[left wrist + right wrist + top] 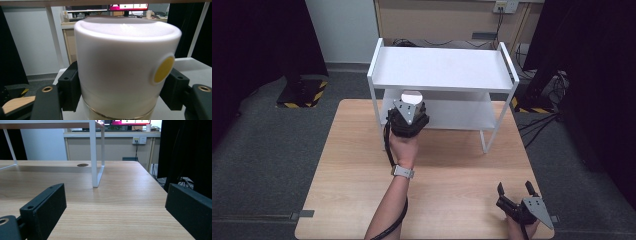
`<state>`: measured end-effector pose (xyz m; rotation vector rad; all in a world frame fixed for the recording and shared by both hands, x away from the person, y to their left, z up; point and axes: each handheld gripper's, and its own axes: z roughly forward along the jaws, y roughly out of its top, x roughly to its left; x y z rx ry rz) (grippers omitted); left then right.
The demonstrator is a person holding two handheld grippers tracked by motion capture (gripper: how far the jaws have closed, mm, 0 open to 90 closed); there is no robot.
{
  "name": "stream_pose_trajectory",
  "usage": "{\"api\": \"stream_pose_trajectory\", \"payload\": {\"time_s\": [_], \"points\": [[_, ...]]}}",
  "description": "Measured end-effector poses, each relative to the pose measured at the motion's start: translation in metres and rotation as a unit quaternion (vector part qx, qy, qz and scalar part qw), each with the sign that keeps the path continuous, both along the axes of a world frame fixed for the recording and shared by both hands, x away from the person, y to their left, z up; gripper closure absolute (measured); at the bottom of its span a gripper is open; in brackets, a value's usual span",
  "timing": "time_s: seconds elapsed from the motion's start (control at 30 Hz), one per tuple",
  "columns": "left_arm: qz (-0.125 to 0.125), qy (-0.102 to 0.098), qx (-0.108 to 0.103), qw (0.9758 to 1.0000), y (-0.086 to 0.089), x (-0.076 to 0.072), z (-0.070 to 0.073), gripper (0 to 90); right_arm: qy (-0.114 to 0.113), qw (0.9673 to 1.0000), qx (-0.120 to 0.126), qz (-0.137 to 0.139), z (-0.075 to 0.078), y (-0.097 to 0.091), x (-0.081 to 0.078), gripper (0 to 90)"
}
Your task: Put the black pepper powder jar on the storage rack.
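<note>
A white cylindrical container [125, 67] with a round yellow sticker [163, 69] on its side sits between the jaws of my left gripper [122, 90], which is shut on it. In the high view my left gripper [410, 107] holds the white container [413, 96] at the front edge of the lower shelf of a white two-tier rack [442, 67]. My right gripper [515, 190] rests near the table's front right corner, open with nothing between its jaws. In the right gripper view its gripper [115, 210] faces the rack's leg [95, 157].
The wooden table [452, 170] carries the rack at its back half. A round hole [82, 165] shows in the tabletop under the rack. Dark curtains stand on both sides, and cables lie on the floor at the right.
</note>
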<state>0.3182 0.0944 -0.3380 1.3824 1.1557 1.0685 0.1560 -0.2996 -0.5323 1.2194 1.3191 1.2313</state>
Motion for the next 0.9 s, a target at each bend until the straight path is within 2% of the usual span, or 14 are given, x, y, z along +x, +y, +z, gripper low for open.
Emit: {"api": "stream_pose_trajectory", "payload": {"time_s": [0.37, 0.5, 0.9], "points": [[0.004, 0.000, -0.007, 1.0000, -0.007, 0.024, -0.003, 30.2, 0.005, 1.0000, 0.000, -0.007, 0.002, 0.002, 0.000, 3.4], [0.004, -0.006, 0.003, 1.0000, -0.010, 0.031, -0.003, 30.3, 0.005, 0.9999, 0.003, -0.008, 0.001, 0.001, 0.000, 3.4], [0.010, -0.003, 0.009, 0.9999, -0.013, 0.042, -0.005, 30.3, 0.004, 1.0000, 0.006, -0.006, 0.001, 0.000, 0.000, 3.4]]}}
